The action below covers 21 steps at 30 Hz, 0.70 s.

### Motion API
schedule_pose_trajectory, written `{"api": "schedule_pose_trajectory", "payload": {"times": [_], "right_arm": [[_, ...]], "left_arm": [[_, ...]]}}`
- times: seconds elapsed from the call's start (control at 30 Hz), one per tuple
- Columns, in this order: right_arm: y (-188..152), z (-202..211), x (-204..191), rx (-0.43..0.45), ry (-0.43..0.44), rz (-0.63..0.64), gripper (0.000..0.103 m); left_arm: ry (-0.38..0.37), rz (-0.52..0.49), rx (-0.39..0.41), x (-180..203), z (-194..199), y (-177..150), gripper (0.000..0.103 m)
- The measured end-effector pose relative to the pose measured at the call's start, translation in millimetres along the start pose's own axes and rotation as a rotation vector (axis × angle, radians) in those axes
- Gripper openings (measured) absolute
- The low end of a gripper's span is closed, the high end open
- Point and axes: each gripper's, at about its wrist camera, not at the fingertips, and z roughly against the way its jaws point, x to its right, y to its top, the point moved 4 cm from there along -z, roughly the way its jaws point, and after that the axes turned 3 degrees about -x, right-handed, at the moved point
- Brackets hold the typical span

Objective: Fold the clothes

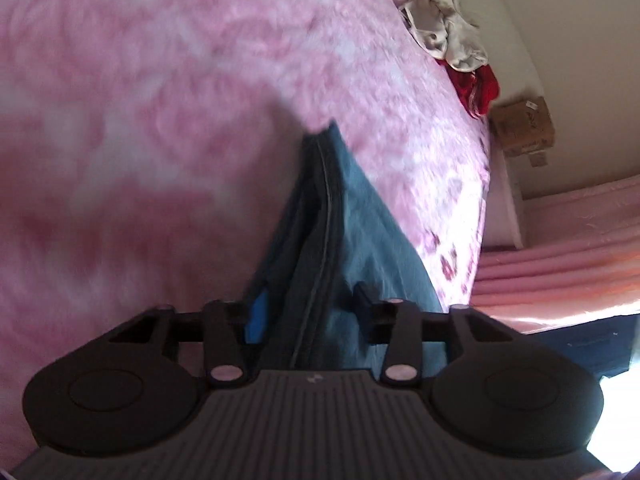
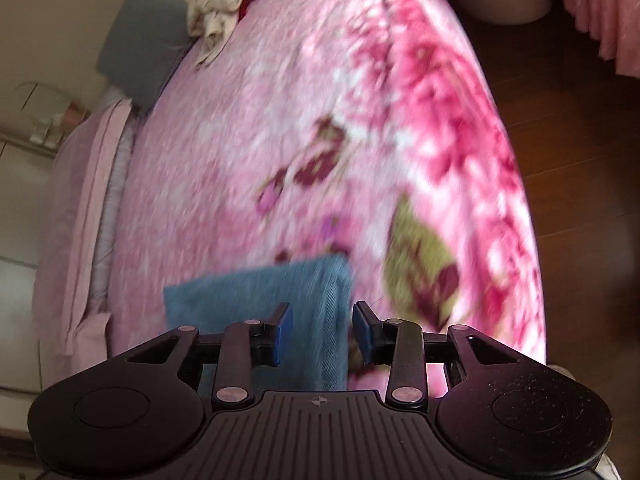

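Blue denim jeans (image 1: 344,216) lie on a pink flowered blanket (image 1: 160,100). In the left wrist view the denim runs back between the fingers of my left gripper (image 1: 308,312), bunched up and hiding the pads, so I cannot tell whether the jaws are shut on it. In the right wrist view a folded part of the jeans (image 2: 256,292) lies under and between the fingers of my right gripper (image 2: 322,332). Its blue pads (image 2: 282,332) stand apart with the denim edge between them, not pinched.
A heap of cream and red clothes (image 1: 452,40) lies at the bed's far edge; it also shows in the right wrist view (image 2: 216,0) beside a grey pillow (image 2: 140,36). A cardboard box (image 1: 524,124), pink curtains (image 1: 560,248) and dark wood floor (image 2: 580,128) flank the bed.
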Motion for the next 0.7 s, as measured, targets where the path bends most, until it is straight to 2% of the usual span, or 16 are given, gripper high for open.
{"api": "schedule_pose_trajectory", "payload": {"times": [0.03, 0.07, 0.1, 0.17, 0.23, 0.3, 0.33, 0.4, 0.47, 0.5, 0.53, 0.57, 0.63, 0.7], "right_arm": [[-0.4, -1.8, -0.7, 0.009, -0.017, 0.019, 0.013], [-0.2, -3.6, -1.3, 0.022, -0.039, 0.040, 0.000], [1.6, -5.3, -1.2, 0.029, -0.055, 0.061, 0.000], [4.8, -2.8, -0.6, 0.087, -0.139, 0.109, 0.000], [10.8, -6.8, 14.0, 0.113, -0.263, 0.147, 0.000], [17.6, -4.9, 25.4, 0.089, -0.226, 0.100, 0.000], [18.9, 0.1, 22.1, 0.098, -0.214, 0.116, 0.000], [18.0, 11.0, 7.9, 0.121, -0.229, 0.186, 0.000], [8.0, 16.5, -12.3, 0.135, -0.223, 0.288, 0.006], [2.7, 19.0, -22.5, 0.142, -0.219, 0.339, 0.015], [-2.7, 21.5, -32.7, 0.148, -0.214, 0.390, 0.029], [-8.1, 24.0, -43.0, 0.155, -0.210, 0.442, 0.034], [-27.3, 22.7, -61.0, 0.143, -0.184, 0.546, 0.037], [-51.9, 17.1, -74.7, 0.124, -0.145, 0.660, 0.037]], "left_arm": [[-0.007, -0.010, 0.014, -0.1, 0.7, -3.4, 0.014], [-0.010, -0.038, 0.040, 2.1, 5.4, -4.2, 0.002], [-0.014, -0.066, 0.066, 4.4, 10.2, -5.0, 0.001], [0.000, -0.111, 0.093, 3.2, 13.8, -6.9, 0.003], [0.029, -0.144, 0.100, -2.0, 12.4, -8.8, 0.004], [0.067, -0.165, 0.092, 1.1, 4.8, -8.9, 0.009], [0.119, -0.210, 0.100, 8.5, 4.7, -8.9, 0.018], [0.192, -0.253, 0.142, 22.2, 14.7, -9.0, 0.021], [0.227, -0.249, 0.211, 32.6, 34.4, -12.2, 0.016], [0.237, -0.239, 0.247, 36.9, 45.9, -14.9, 0.016], [0.226, -0.236, 0.260, 42.8, 55.0, -19.5, 0.015], [0.216, -0.238, 0.268, 49.1, 63.2, -24.6, 0.011], [0.201, -0.306, 0.226, 66.5, 67.2, -42.3, 0.004], [0.225, -0.395, 0.162, 75.2, 57.4, -61.9, 0.000]]}}
